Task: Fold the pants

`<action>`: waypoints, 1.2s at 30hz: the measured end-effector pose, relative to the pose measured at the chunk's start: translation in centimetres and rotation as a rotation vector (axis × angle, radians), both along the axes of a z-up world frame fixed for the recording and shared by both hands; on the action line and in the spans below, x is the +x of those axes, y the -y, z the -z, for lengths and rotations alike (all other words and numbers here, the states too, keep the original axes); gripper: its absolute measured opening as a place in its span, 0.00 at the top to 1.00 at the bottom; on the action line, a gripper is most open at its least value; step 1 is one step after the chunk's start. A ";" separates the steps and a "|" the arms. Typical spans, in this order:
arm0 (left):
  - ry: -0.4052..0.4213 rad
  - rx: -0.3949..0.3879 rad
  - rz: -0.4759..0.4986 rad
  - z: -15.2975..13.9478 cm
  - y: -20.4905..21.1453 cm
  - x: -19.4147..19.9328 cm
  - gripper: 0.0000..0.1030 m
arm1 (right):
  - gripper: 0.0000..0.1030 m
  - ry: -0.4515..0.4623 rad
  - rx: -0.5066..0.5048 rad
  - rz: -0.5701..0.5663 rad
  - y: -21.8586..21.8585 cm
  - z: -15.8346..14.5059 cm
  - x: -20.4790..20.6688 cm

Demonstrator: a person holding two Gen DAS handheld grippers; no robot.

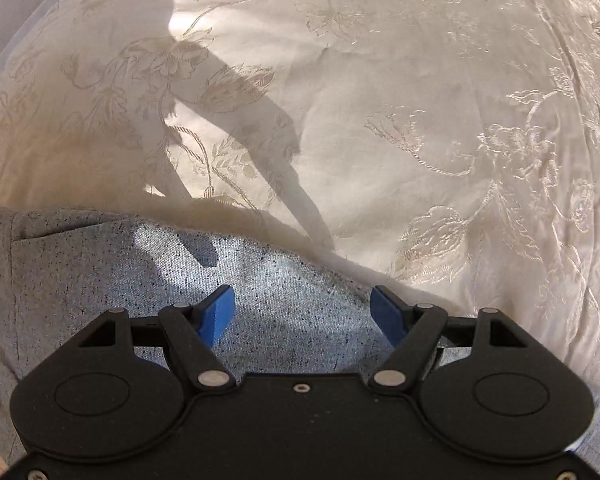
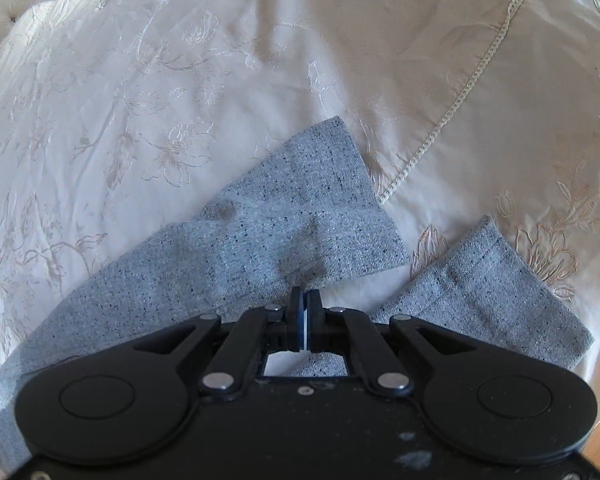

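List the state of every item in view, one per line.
Left tongs: open, over the pants, gripping nothing.
Right tongs: shut; whether on the pants, unclear.
Pants: grey, lying on the bedspread, two leg ends apart.
Bedspread: cream, floral-embroidered, wrinkled.

speckled grey knit pants (image 2: 300,216) flat on the cream bedspread, two leg ends splayed apart

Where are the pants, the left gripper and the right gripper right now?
pants (image 2: 292,220): right wrist view, on the speckled grey leg cloth.
left gripper (image 1: 304,312): left wrist view, midway between the spread blue fingertips.
right gripper (image 2: 305,300): right wrist view, between the closed fingertips.
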State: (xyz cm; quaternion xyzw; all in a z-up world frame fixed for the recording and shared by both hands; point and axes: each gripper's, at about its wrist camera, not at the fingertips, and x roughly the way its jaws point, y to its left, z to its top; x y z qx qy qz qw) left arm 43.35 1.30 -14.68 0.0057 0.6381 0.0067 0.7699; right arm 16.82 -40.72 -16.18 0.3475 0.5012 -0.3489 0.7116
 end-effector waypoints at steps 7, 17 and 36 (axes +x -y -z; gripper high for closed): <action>-0.071 0.000 -0.014 2.2 0.7 2.4 0.30 | 0.99 0.021 -0.026 -0.014 0.4 -1.3 0.4; -0.011 -0.094 -0.016 -1.7 -0.5 -0.8 0.91 | 0.99 0.051 -0.058 -0.022 0.4 -2.3 0.4; 0.212 -0.158 0.199 -12.5 -7.8 -19.8 0.92 | 0.99 0.315 -0.205 -0.094 -2.6 -15.3 -7.6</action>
